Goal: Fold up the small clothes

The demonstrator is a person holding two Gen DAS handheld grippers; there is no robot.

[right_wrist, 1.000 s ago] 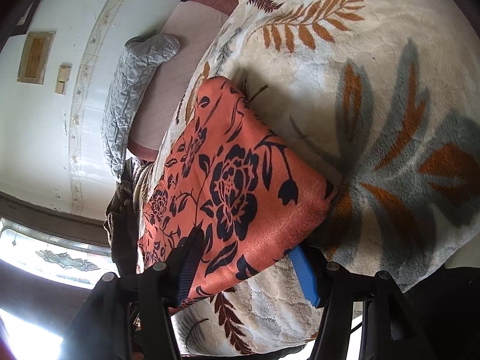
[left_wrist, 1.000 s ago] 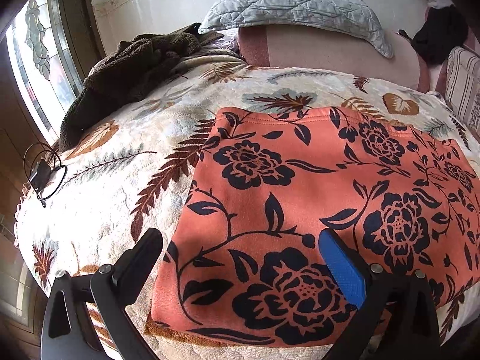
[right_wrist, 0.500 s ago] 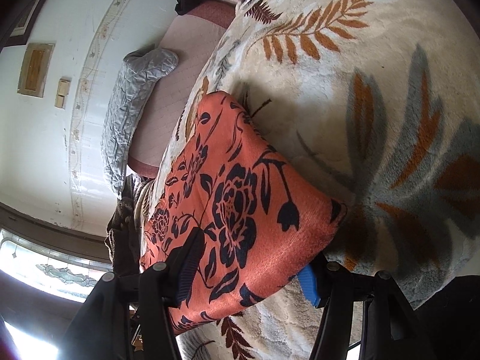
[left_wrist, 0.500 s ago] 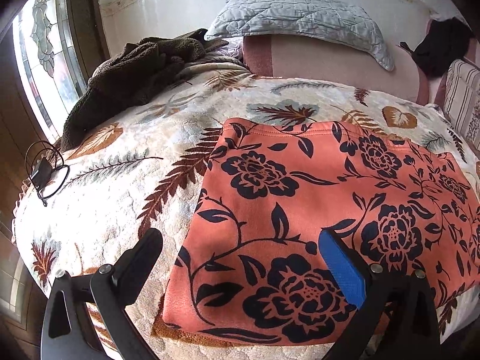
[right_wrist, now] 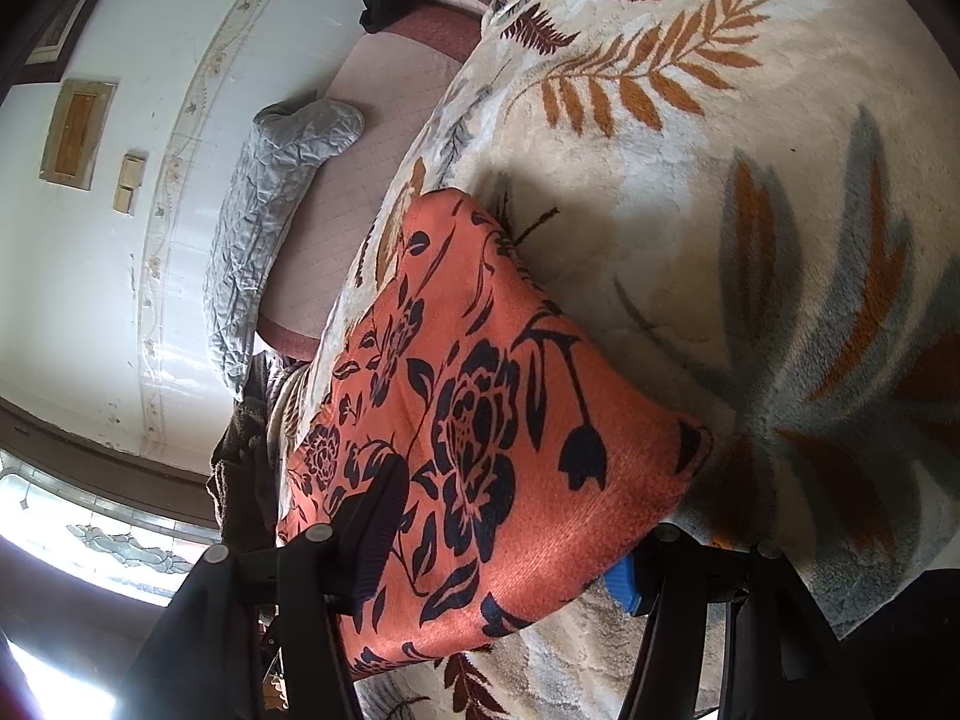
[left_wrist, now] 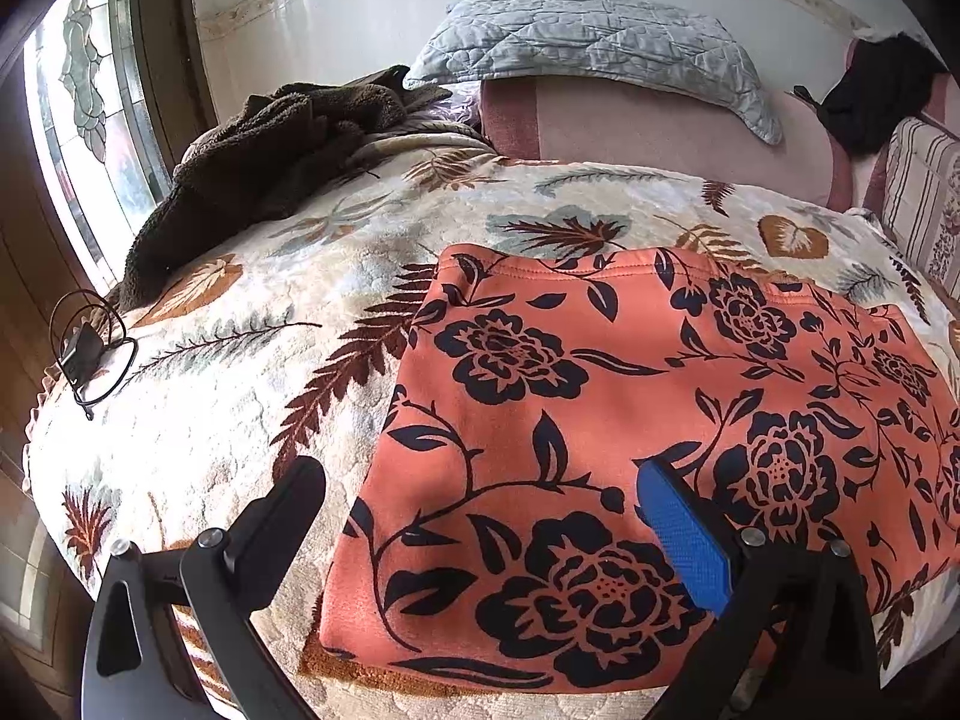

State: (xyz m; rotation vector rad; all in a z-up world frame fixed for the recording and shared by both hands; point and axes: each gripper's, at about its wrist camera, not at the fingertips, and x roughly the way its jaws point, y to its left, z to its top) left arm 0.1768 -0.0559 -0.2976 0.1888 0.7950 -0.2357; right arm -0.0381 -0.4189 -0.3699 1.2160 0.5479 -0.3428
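Note:
An orange garment with black flowers (left_wrist: 606,420) lies folded flat on the leaf-patterned blanket (left_wrist: 252,348). It also shows in the right wrist view (right_wrist: 480,420). My left gripper (left_wrist: 480,510) is open and empty, hovering over the garment's near left corner. My right gripper (right_wrist: 510,522) is open, its jaws straddling the garment's near right corner; one finger is above the cloth, the other, with a blue pad (right_wrist: 621,582), is partly hidden under the edge.
A dark brown fleece (left_wrist: 264,144) is heaped at the back left of the bed. A grey quilted pillow (left_wrist: 594,42) leans on the wall. A black cable and charger (left_wrist: 84,348) lie at the left edge. A black cloth (left_wrist: 876,96) and striped cushion (left_wrist: 918,198) are at the right.
My left gripper has drawn back and up a little from the garment. My right gripper has slid further onto the garment's corner, which covers more of the blue pad.

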